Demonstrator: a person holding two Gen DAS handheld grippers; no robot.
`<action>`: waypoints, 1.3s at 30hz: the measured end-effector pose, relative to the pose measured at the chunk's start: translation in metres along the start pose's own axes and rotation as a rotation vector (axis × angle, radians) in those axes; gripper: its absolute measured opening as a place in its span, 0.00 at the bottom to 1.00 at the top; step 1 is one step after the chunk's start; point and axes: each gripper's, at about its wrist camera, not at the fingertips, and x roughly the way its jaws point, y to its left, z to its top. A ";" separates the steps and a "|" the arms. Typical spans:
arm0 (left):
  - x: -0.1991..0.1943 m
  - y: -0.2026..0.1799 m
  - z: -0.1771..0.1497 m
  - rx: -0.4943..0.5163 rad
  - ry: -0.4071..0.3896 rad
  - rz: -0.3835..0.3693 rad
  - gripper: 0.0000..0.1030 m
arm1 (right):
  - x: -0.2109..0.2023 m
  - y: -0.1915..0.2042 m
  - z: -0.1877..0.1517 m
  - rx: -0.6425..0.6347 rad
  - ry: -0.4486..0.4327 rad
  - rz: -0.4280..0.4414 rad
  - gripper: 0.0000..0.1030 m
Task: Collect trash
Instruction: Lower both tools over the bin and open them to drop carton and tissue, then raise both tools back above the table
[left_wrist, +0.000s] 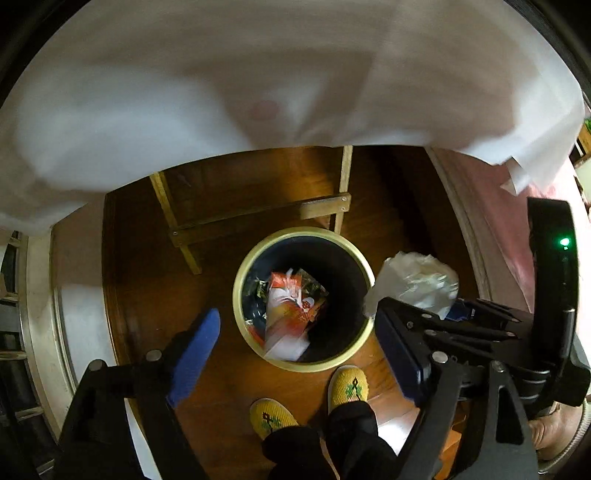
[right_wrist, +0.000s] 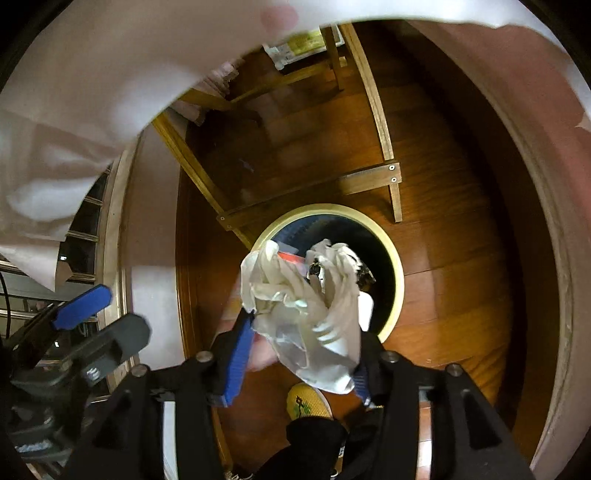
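Note:
A round bin with a cream rim (left_wrist: 255, 262) stands on the wooden floor, holding red-and-white wrappers (left_wrist: 291, 310) and other trash. It also shows in the right wrist view (right_wrist: 397, 266). My left gripper (left_wrist: 295, 354) is open and empty above the bin's near side. My right gripper (right_wrist: 299, 350) is shut on a crumpled white wrapper (right_wrist: 306, 295) and holds it over the bin's near-left rim. The same wrapper shows in the left wrist view (left_wrist: 417, 280), beside the bin's right rim.
A white cloth (left_wrist: 221, 92) hangs from a table across the top of both views. Wooden table legs and a crossbar (left_wrist: 258, 218) stand just behind the bin. The person's yellow slippers (left_wrist: 347, 384) are at the bin's near edge. Pale curved walls flank the floor.

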 end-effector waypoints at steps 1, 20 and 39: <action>0.001 0.001 0.001 -0.002 -0.004 0.009 0.83 | 0.001 0.000 0.002 -0.004 -0.002 -0.006 0.54; -0.089 0.015 0.021 -0.036 -0.116 0.039 0.87 | -0.054 0.019 0.007 -0.045 -0.066 -0.051 0.65; -0.303 0.020 0.067 -0.199 -0.287 0.098 0.87 | -0.247 0.099 0.038 -0.236 -0.197 0.011 0.64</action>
